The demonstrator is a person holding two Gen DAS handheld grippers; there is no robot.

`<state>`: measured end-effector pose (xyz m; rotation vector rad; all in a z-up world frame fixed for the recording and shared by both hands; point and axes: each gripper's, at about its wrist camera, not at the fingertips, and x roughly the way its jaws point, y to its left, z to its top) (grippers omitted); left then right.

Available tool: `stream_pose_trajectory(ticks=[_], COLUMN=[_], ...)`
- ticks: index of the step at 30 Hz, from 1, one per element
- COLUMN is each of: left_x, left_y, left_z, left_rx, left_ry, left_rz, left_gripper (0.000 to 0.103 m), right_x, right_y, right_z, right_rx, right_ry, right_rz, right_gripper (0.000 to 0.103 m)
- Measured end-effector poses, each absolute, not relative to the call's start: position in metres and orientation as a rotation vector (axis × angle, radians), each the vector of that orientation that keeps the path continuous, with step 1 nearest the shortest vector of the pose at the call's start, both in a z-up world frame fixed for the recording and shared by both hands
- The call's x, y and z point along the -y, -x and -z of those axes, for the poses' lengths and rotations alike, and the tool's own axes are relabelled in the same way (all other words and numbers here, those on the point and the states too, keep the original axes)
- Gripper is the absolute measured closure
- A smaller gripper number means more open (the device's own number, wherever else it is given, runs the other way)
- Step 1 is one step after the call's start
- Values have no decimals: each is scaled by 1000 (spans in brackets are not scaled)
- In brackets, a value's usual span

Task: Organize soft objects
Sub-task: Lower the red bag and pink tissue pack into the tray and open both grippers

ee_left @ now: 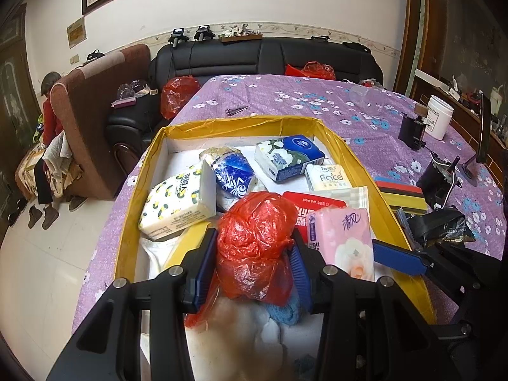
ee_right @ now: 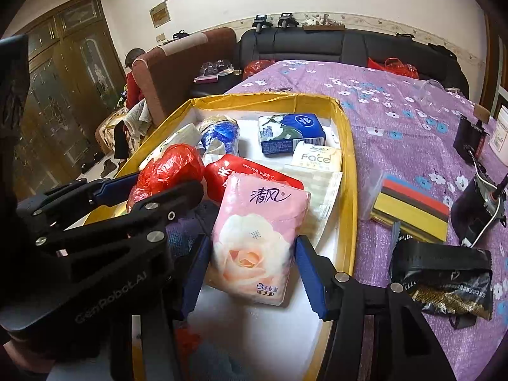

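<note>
A yellow-rimmed box on the purple table holds several soft packs. My left gripper is shut on a crumpled red plastic bag, held low over the box's near end; it also shows in the right wrist view. My right gripper has its blue pads on both sides of a pink rose tissue pack, also seen in the left wrist view. Further in lie a lemon-print pack, a blue pack, a "Face" pack and a red wet-wipe pack.
Right of the box lie a striped sponge stack, a black snack bag and small motors. A white jar and a clear cup stand further back. A black sofa is behind the table.
</note>
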<state>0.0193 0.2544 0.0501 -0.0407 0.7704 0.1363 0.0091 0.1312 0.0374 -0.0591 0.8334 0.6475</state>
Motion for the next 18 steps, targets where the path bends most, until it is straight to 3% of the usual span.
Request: stream_pose_trajectory(ticks=[3,11,18], left_x=[-255,-258,-261], left_y=[-20,-19,-16], left_z=[-50,-52,-53], left_rx=[-776,-776,-780], left_ry=[44,67,69], left_rz=[-135,-135,-153], left_gripper=[58,35,30], right_x=[-132,-132,-126], right_y=[-8,-1,5], right_z=[-39,-39,-41], right_rx=[-833,-852,-861], right_ry=[68,82,70], right_rz=[-653,-680,-693], right_gripper=[41,33,30])
